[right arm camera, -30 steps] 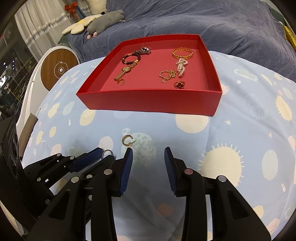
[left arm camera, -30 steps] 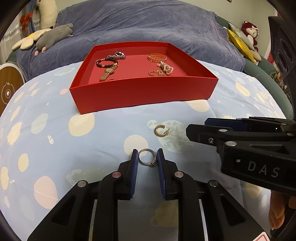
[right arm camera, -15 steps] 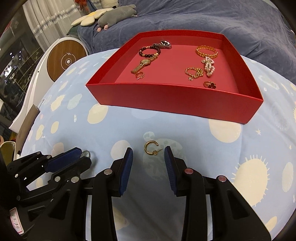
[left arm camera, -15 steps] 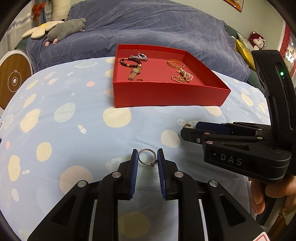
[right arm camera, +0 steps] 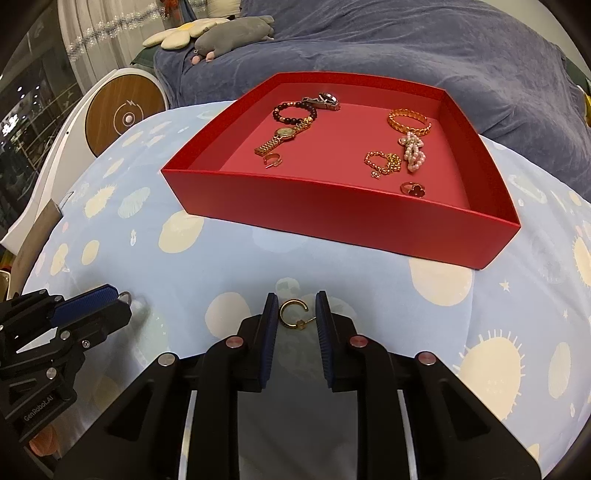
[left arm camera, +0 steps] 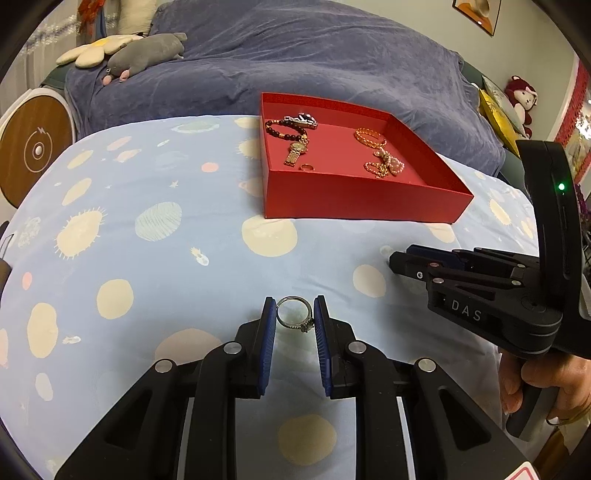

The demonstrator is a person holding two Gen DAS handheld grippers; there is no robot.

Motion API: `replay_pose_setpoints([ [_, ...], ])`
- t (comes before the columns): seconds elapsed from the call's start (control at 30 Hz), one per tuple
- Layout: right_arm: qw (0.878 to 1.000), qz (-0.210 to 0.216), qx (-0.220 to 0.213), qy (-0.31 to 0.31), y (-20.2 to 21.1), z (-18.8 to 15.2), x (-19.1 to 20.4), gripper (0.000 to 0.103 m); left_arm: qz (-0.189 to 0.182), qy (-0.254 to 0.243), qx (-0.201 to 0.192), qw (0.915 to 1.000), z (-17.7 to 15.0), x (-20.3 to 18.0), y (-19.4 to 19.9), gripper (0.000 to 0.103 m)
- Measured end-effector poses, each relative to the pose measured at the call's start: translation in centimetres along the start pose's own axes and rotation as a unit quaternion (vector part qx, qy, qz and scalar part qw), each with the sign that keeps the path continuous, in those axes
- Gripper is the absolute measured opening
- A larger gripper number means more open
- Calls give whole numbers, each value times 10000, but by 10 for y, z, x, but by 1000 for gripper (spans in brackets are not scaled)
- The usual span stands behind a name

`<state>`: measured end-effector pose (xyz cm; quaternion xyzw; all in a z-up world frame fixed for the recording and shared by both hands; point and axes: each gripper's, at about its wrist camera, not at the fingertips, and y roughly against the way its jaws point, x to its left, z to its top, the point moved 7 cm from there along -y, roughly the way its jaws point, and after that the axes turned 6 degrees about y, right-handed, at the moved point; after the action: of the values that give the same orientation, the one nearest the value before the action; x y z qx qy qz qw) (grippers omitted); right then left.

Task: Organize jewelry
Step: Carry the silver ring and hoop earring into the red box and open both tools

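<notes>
Right tool (right arm camera: 294,314) pads apart, straddling gold hoop earring (right arm camera: 293,314) flat on the planet-print bedsheet (right arm camera: 221,258); red tray (right arm camera: 351,218) beyond holds gold watch (right arm camera: 282,137), bead bracelet (right arm camera: 294,112), gold bangle (right arm camera: 409,121), pearl piece (right arm camera: 413,152), flower ring (right arm camera: 414,189); left tool (right arm camera: 92,306) at lower left.

Pale blue bedspread (left arm camera: 155,258) printed with cream suns and planets, rumpled navy blanket (left arm camera: 295,62) along its far edge, grey plush toy (left arm camera: 147,50) beside a flower-shaped cushion (left arm camera: 98,53), round wood-faced device (right arm camera: 123,110) off the left edge, sheer curtain (right arm camera: 88,40), framed picture (left arm camera: 476,14) on a pale wall, red plush (left arm camera: 521,96) at right.
</notes>
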<state>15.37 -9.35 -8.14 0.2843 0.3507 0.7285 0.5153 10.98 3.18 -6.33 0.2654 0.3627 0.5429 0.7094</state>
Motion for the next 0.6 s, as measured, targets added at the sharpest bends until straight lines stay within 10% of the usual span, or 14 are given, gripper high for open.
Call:
replay_pose_setpoints([
  [0.6,9957,-79,-794,-481,66,50,-49,20,-144,-66,-594,9981,81,-44,2,18],
])
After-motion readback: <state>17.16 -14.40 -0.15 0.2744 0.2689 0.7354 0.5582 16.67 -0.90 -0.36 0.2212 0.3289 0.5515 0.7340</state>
